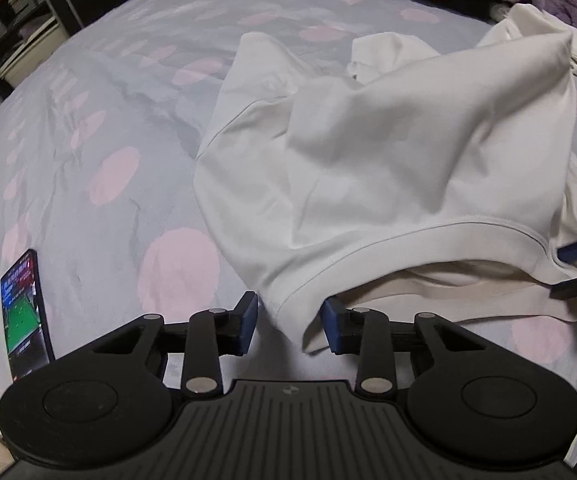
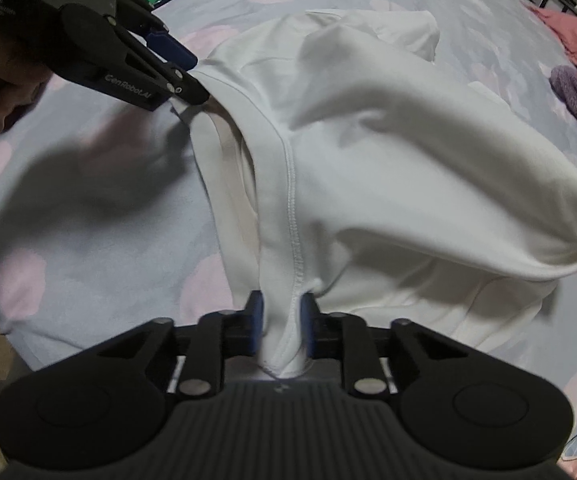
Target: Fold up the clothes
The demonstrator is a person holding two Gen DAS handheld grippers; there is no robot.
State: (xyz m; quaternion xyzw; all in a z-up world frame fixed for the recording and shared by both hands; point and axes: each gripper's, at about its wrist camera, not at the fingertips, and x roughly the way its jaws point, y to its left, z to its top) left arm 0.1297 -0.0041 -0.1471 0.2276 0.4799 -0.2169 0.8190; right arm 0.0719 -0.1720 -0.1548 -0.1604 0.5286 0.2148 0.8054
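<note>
Two grippers at lower frame: right gripper [image 2: 282, 326] pinches the white cotton T-shirt [image 2: 368, 152] hem; left gripper [image 1: 290, 324] stands narrowly apart, hem corner between, unpinched.

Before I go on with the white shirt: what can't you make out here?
- Left gripper grip: pads apart around white shirt hem; contact unclear.
- Shirt's far sleeve: right wrist view, cut off by the frame edge.
- Phone screen text: too small.
- Bed under shirt: hidden.
</note>
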